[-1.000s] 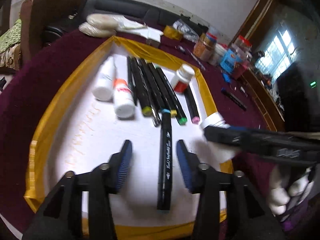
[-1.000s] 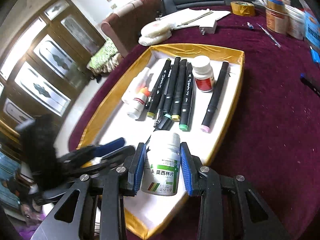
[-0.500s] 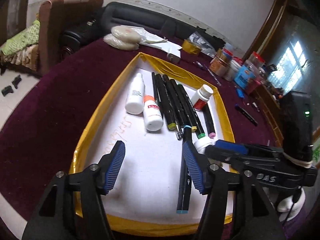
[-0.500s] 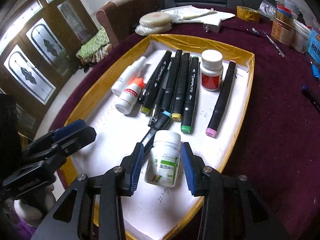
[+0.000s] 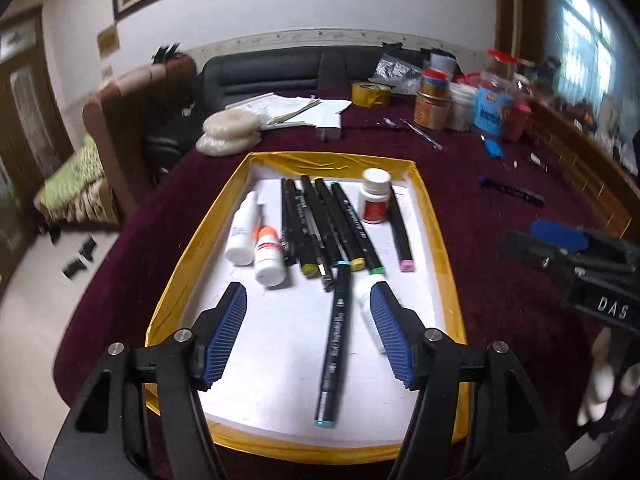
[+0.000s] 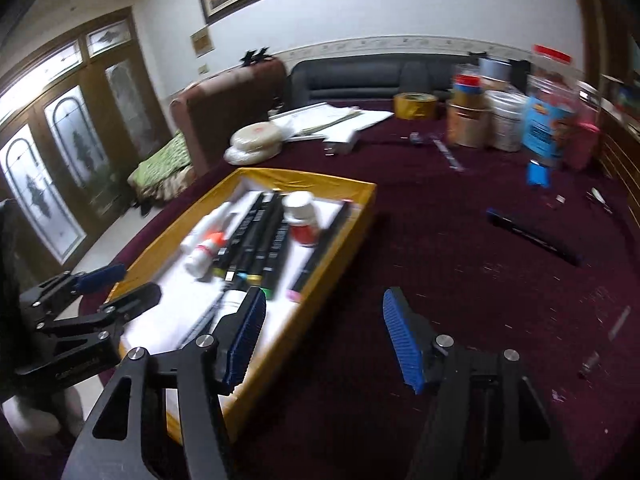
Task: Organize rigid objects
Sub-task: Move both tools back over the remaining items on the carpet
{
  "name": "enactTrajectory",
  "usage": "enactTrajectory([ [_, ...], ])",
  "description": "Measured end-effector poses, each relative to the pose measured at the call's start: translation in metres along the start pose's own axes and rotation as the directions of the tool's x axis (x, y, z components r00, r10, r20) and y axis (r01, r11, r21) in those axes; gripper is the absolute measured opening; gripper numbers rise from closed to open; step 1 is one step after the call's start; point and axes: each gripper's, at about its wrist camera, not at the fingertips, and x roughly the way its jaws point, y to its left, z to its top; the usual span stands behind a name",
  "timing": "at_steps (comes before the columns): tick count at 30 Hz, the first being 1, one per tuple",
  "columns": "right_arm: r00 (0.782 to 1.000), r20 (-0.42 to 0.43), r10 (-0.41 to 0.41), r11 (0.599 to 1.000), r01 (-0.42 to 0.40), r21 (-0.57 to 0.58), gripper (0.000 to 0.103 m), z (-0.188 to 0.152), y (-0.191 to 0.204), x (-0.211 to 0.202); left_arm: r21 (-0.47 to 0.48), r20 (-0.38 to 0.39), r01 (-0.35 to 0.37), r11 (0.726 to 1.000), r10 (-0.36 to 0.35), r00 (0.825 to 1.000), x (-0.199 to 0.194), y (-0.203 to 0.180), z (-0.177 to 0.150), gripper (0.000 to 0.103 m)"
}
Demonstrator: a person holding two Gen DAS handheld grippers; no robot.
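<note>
**Both grippers free above the gold-rimmed tray**

A dark red tablecloth (image 5: 500, 264) covers the table. On it sits the gold-rimmed tray (image 5: 440, 240), white inside, holding the sorted goods. Toward its 12 o'clock end lies a row of black markers (image 5: 320, 220), with two white bottles (image 5: 256, 240) at their 9 o'clock side and a red-labelled pill bottle (image 5: 375, 202) standing at 1 o'clock. A blue-capped marker (image 5: 336, 344) lies alone nearer 6 o'clock, and a white pill bottle (image 5: 366, 304) rests on its side just beside it. One marker (image 6: 532, 236) lies on the cloth, well apart at 3 o'clock. The left gripper (image 5: 308, 332) has just been widening, jaws apart, gripping nothing. The right gripper (image 6: 324, 336) has likewise been spreading, empty.
</note>
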Motion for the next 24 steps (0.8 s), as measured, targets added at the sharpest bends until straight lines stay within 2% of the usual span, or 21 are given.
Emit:
enactTrajectory([
  [3, 1.000, 0.005, -0.022, 0.999, 0.021, 0.030, 0.056, -0.006, -0.019, -0.008, 0.074, 0.004, -0.045, 0.996, 0.045, 0.999, -0.003, -0.025, 0.002, 0.064],
  [12, 0.997, 0.037, -0.071, 0.991, 0.067, 0.113, 0.057, -0.019, -0.071, -0.030, 0.202, -0.004, -0.074, 0.977, 0.076, 0.997, -0.006, -0.076, 0.000, 0.064],
  [21, 0.995, 0.039, -0.096, 0.980, 0.087, 0.181, 0.057, -0.025, -0.114, -0.039, 0.278, -0.041, -0.046, 0.959, 0.060, 0.997, -0.002, -0.110, -0.003, 0.064],
  [24, 0.993, 0.043, -0.109, 0.974, 0.098, 0.205, 0.057, -0.024, -0.134, -0.046, 0.301, -0.053, -0.002, 0.954, 0.018, 0.998, -0.002, -0.123, -0.002, 0.064],
])
